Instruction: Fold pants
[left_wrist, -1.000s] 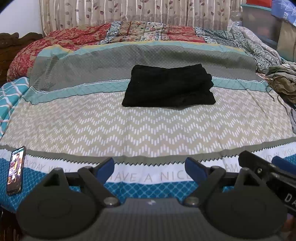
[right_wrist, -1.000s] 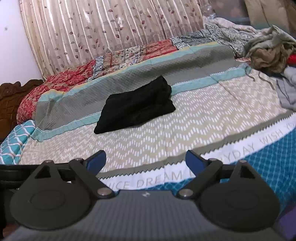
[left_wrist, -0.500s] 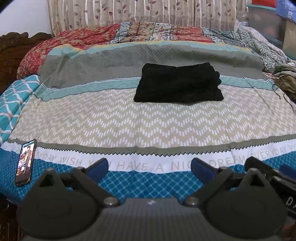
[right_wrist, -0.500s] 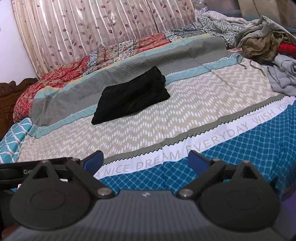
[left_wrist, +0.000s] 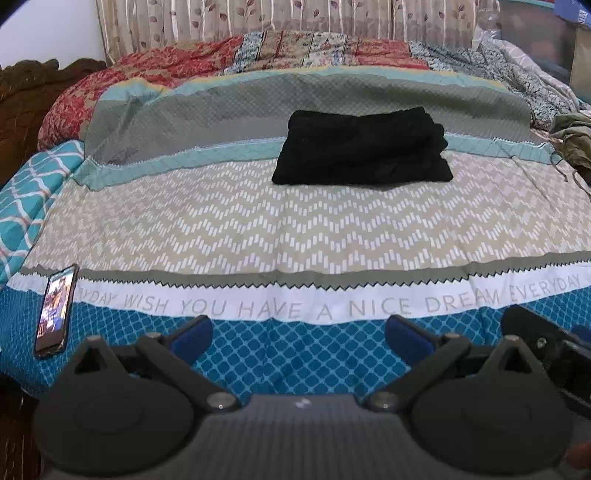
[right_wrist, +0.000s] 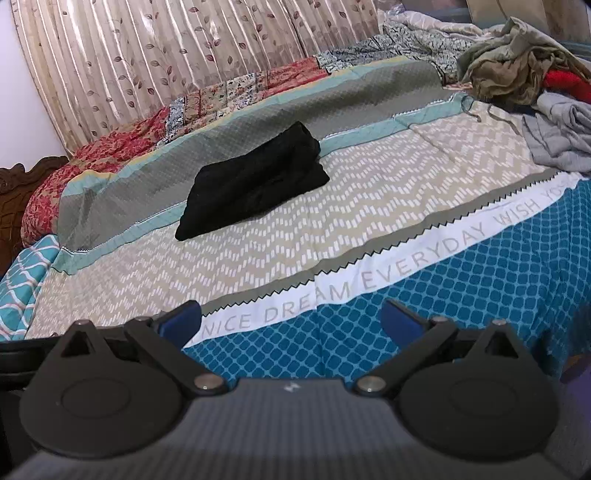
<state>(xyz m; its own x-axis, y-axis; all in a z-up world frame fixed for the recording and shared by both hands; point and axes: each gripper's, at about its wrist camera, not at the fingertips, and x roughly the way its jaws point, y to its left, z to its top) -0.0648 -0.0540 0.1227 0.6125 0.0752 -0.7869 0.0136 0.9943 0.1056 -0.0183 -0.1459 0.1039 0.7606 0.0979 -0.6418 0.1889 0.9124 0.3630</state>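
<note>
The black pants (left_wrist: 362, 147) lie folded in a compact rectangle on the bedspread (left_wrist: 258, 229), well ahead of both grippers; in the right wrist view the black pants (right_wrist: 251, 184) sit left of centre. My left gripper (left_wrist: 299, 332) hovers over the blue band at the bed's near edge, its jaws opening with nothing between them. Over the same band my right gripper (right_wrist: 291, 317) is also opening its jaws, with only the bedspread showing between the blue pads. Part of the right gripper (left_wrist: 535, 339) shows at the left wrist view's right edge.
A lit phone (left_wrist: 55, 310) lies at the bed's near left corner. A heap of loose clothes (right_wrist: 517, 62) and a grey garment (right_wrist: 561, 133) occupy the right side. A red patterned quilt (left_wrist: 147, 70) lies at the back, with a dark wooden headboard (left_wrist: 29, 96) at the left.
Both views have drawn back from the pants, so more of the blue band and lettering shows. Both pairs of jaws have spread slightly wider. The pants have not moved.
</note>
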